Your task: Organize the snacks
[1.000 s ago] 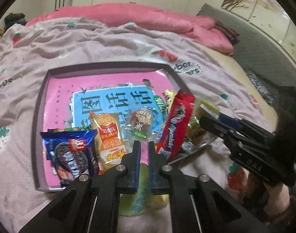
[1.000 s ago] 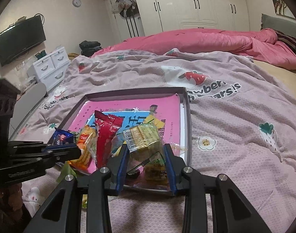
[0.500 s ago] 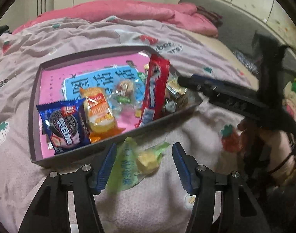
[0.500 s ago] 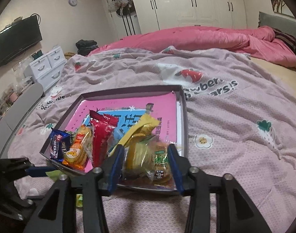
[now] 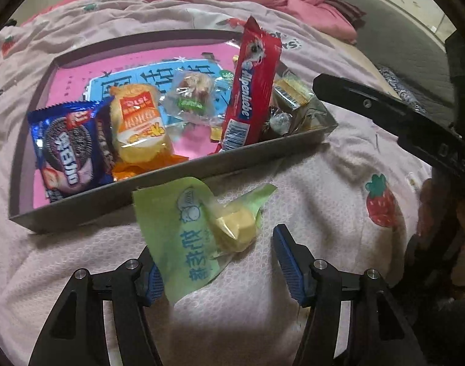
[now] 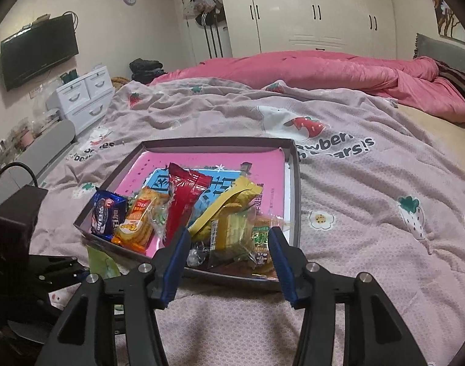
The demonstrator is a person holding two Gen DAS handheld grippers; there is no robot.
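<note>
A shallow grey tray (image 5: 159, 189) with a pink lining lies on the bedspread. It holds a blue Oreo pack (image 5: 66, 149), an orange biscuit pack (image 5: 138, 125), a clear candy bag (image 5: 191, 94) and a red Alpenliebe stick (image 5: 250, 85). A green packet with a yellow cake (image 5: 202, 231) lies outside the tray's near wall. It sits between the jaws of my left gripper (image 5: 220, 262), which are opening and not pressing on it. My right gripper (image 6: 229, 262) is open at the tray's near corner (image 6: 295, 195), with yellow and green packets (image 6: 232, 231) lying free just beyond its fingers.
A crumpled pink duvet (image 6: 308, 67) lies along the far side of the bed. White drawers (image 6: 83, 97) and a wall television (image 6: 38, 50) stand to the left, wardrobes (image 6: 315, 9) at the back. A grey headboard (image 5: 385, 24) runs along the right.
My left gripper has gone from shut to open and dropped towards the green packet. My right gripper has widened and let go of the yellow-green packet, which now lies in the tray.
</note>
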